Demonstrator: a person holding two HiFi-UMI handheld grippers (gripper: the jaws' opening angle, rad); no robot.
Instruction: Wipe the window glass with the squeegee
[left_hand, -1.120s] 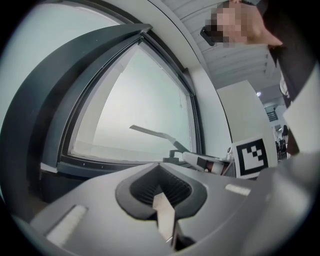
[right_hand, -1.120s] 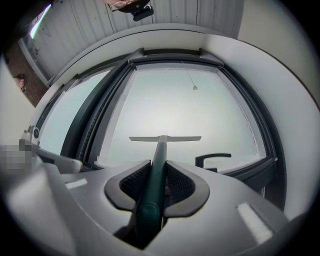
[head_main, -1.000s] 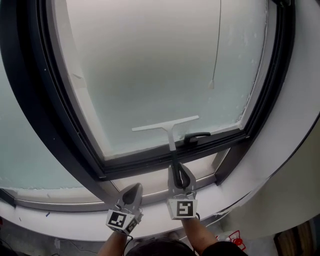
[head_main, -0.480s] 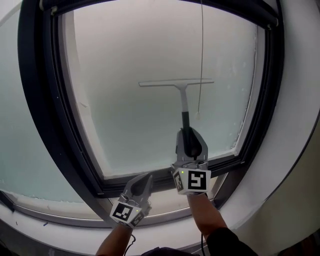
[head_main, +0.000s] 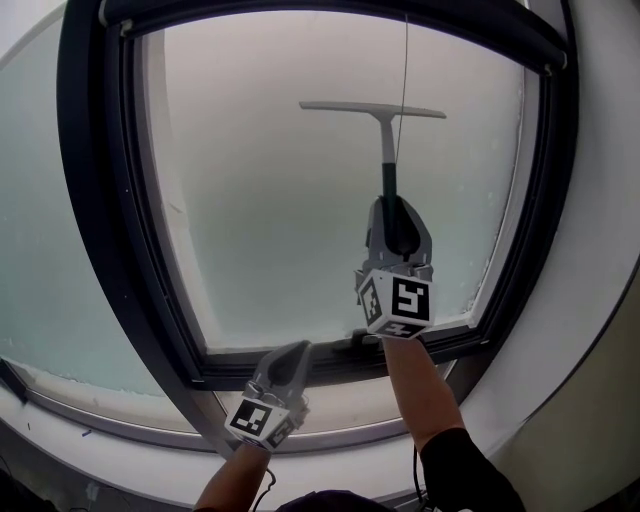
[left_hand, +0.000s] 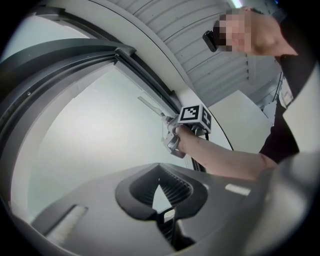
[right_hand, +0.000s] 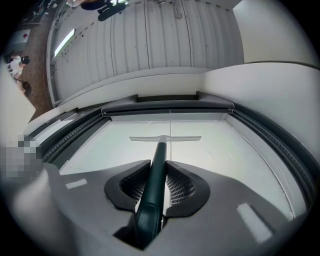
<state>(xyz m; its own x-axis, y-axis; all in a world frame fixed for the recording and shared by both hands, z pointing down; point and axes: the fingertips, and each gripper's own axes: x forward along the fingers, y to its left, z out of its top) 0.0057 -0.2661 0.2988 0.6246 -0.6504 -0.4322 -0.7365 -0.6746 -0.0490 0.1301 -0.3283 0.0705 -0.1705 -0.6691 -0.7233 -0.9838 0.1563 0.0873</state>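
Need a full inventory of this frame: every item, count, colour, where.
frosted window glass pane: 1, pale grey-white, fills the dark frame
dark metal window frame: 1, black, around the pane
white wall surround: 1, white, outside the frame
thin hanging cord: 1, pale, hangs from the top in front of the pane, right of centre
grey ribbed panelling: 1 area, grey, above the window
squeegee with pale blade and dark green handle: 1, blade high on the pane, handle pointing down
right gripper: 1, grey, shut on the squeegee handle
left gripper: 1, grey, shut and empty, low by the bottom frame
person's forearms: 2, bottom of the head view
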